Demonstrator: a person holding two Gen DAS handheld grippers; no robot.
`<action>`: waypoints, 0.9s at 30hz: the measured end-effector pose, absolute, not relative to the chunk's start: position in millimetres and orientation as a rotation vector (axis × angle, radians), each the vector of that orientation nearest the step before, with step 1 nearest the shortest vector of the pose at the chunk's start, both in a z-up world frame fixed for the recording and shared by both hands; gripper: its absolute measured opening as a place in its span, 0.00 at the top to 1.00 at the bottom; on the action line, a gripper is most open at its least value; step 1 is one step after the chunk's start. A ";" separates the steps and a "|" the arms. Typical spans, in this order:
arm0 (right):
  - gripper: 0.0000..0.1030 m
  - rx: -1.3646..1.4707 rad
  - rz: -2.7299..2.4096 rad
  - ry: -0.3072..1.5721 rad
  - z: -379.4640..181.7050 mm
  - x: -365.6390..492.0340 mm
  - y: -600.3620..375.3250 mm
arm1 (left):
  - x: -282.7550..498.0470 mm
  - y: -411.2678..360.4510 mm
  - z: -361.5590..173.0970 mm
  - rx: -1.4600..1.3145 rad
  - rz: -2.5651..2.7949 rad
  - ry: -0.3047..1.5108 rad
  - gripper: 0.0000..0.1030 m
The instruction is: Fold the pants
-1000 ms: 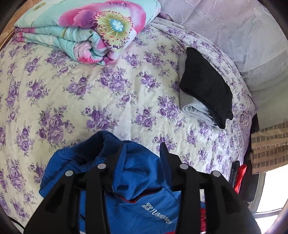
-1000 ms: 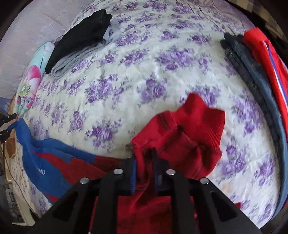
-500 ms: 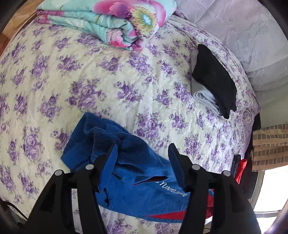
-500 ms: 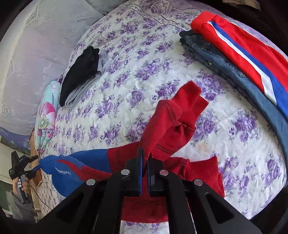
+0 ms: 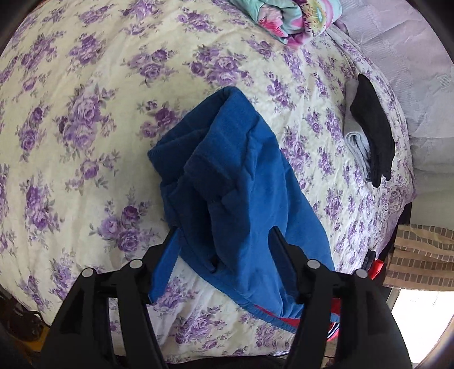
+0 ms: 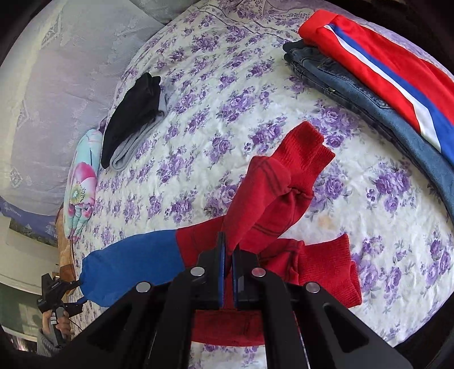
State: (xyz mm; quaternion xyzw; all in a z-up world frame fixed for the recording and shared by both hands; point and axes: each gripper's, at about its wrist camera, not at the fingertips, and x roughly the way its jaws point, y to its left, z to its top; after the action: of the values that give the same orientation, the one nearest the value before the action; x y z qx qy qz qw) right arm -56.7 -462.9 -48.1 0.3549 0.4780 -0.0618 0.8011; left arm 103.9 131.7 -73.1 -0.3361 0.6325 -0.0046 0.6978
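Note:
Blue and red track pants lie across a flowered bedspread. In the left wrist view the blue end is bunched on the bed, and my left gripper stands wide open just above it with cloth lying between the fingers. In the right wrist view my right gripper is shut on the red cloth, lifting a red cuffed leg; the second red cuff lies beside it. The left gripper shows far left at the blue end.
A folded black and grey stack lies at the bed's far side. A rolled flowery quilt lies near the head. Folded jeans and red striped pants lie at the right. The bed edge is close below.
The left gripper has let go of the blue end, opened wide and pulled back. The right gripper has stayed shut on the red cloth and lifted it a little higher.

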 end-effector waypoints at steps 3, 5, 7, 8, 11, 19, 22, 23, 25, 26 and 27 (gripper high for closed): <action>0.96 0.782 -0.130 1.017 -48.4 -59.8 -465.4 | 108.2 122.6 -68.2 -0.743 -0.049 1.369 0.61; 0.96 0.793 -0.130 1.007 -47.6 -62.1 -466.7 | 115.7 113.8 -60.9 -0.695 -0.075 1.355 0.85; 0.96 0.800 -0.127 0.980 -43.2 -62.2 -468.7 | 123.1 109.8 -54.9 -0.699 -0.101 1.334 0.96; 0.96 0.805 -0.124 0.964 -39.9 -61.7 -470.1 | 127.3 109.1 -48.8 -0.715 -0.116 1.309 0.97; 0.96 0.817 -0.120 0.894 -25.3 -55.3 -478.1 | 147.4 106.9 -22.7 -0.720 -0.148 1.218 0.98; 0.96 0.746 -0.146 0.760 -10.4 18.1 -502.9 | 242.0 84.9 -7.6 -0.718 -0.168 1.115 0.98; 0.71 0.601 -0.203 0.826 -33.7 70.2 -498.5 | 287.8 74.8 -52.1 -0.688 -0.091 1.209 0.91; 0.64 0.593 -0.220 0.850 -39.3 78.6 -497.6 | 292.1 75.2 -65.0 -0.710 -0.059 1.242 0.88; 0.61 0.618 -0.188 0.807 -38.1 75.9 -493.1 | 288.9 72.5 -72.5 -0.731 -0.083 1.257 0.79; 0.61 0.618 -0.181 0.795 -35.4 71.3 -491.5 | 283.1 70.1 -66.5 -0.700 -0.127 1.230 0.60; 0.61 0.611 -0.191 0.793 -33.4 65.8 -491.7 | 275.9 69.2 -61.2 -0.660 -0.141 1.211 0.53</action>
State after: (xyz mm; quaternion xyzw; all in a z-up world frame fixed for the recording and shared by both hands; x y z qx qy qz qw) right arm 65.8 -491.7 -33.4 0.2924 0.3795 -0.0915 0.8730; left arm 275.9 69.2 -61.2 -0.3041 0.5582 -0.0649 0.7692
